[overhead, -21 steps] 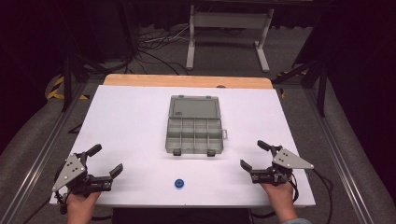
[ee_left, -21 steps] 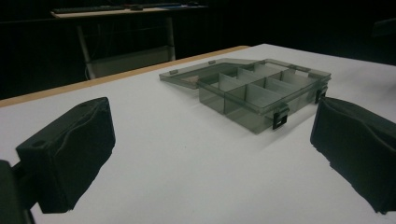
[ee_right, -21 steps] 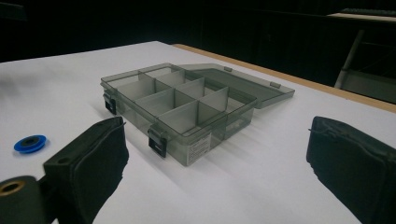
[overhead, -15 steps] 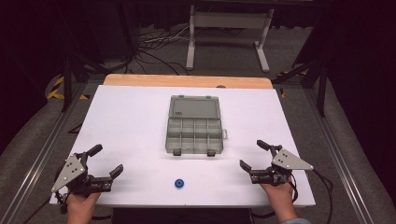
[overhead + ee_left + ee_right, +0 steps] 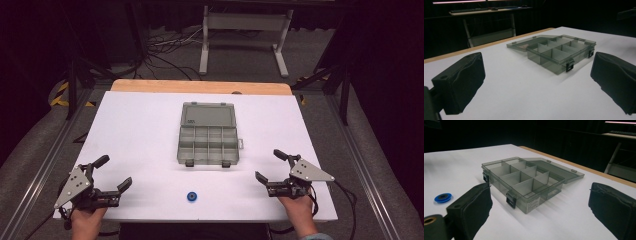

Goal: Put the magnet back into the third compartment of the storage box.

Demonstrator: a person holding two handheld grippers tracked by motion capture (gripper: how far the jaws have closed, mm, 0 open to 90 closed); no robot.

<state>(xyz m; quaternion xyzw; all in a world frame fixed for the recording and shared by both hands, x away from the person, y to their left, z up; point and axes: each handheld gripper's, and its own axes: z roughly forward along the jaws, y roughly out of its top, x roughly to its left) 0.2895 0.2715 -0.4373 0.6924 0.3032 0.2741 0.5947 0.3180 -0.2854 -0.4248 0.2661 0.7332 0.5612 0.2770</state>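
Note:
A clear grey compartment box point(image 5: 208, 138) lies in the middle of the white table point(image 5: 140, 130), its lid folded flat behind it and its several compartments empty. The same box point(image 5: 560, 51) sits ahead of the left jaws and, as the box point(image 5: 524, 180), ahead of the right jaws. A small blue ring point(image 5: 191, 196) lies near the front edge, and the ring point(image 5: 442, 197) is left of the right jaws. My left gripper point(image 5: 114, 173) rests open at the front left corner. My right gripper point(image 5: 269, 165) rests open at the front right. Neither holds anything.
A wooden strip point(image 5: 200, 86) runs along the table's far edge. Beyond it stand a metal stand point(image 5: 242, 30) and loose cables point(image 5: 160, 50) on the floor. Dark rails point(image 5: 45, 165) flank the table.

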